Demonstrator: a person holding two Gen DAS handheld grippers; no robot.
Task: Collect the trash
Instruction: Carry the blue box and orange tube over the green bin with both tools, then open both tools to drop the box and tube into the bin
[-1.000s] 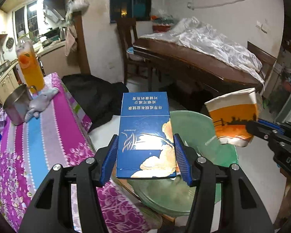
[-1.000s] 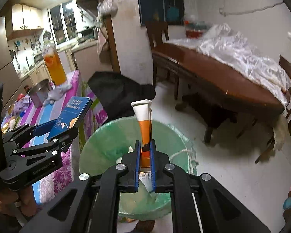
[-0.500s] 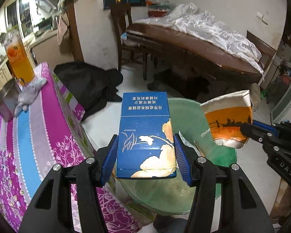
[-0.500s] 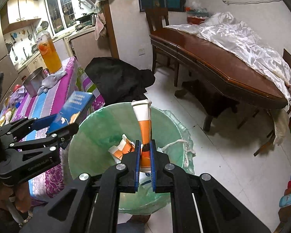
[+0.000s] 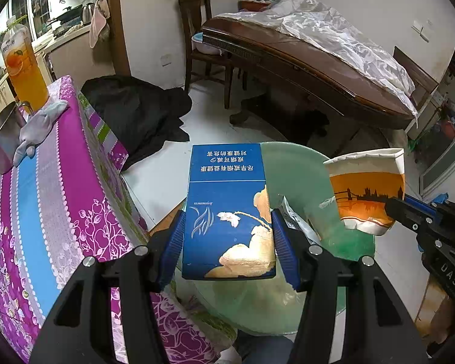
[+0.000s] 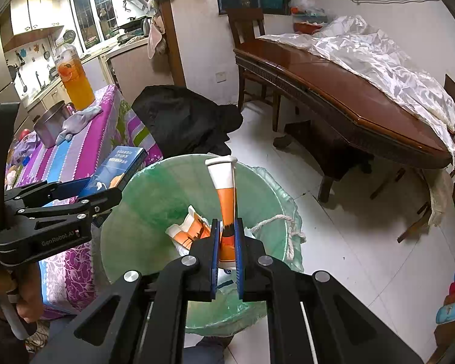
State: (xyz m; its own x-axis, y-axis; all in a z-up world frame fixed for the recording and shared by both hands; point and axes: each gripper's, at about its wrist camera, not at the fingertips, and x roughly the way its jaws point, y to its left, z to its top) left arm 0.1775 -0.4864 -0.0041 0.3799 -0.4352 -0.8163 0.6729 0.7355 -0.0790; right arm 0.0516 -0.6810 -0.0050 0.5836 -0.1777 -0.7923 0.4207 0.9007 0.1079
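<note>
Cluttered kitchen-dining room, tiled floor, dim light; items as I see them from the two wrist cameras.

1. Bin (image 6: 276,200): green liner, on the floor just beside the table (image 5: 60,182) with the purple cloth. Already holds one crushed cup (image 6: 189,230) and some wrapper.

2. Left gripper (image 5: 227,239): fingers clamped on the long sides of a blue carton (image 5: 227,212). Carton hangs over the bin's near rim, on the table side. Risk: if I let go here it may clip the rim and tumble between bin and table. I want it further over the opening first.

3. Right gripper (image 6: 226,242): fingers pinched nearly flat on a paper cup (image 6: 225,194), orange and white, squashed thin. Cup sits above the middle of the bin. Risk: a flattened cup can cling to the blue pads and not fall on release; a shake could fling it onto the floor.

4. Clearance: both grippers crowd the same opening, the left one near the cup in the right view. Risk: a knock between them could loosen either grip early.

5. Liner edge and drawstring (image 6: 288,236): loose on the far side. I cannot tell, through the fisheye, how well it is seated; a fingertip catching it might drag it inward.
</note>
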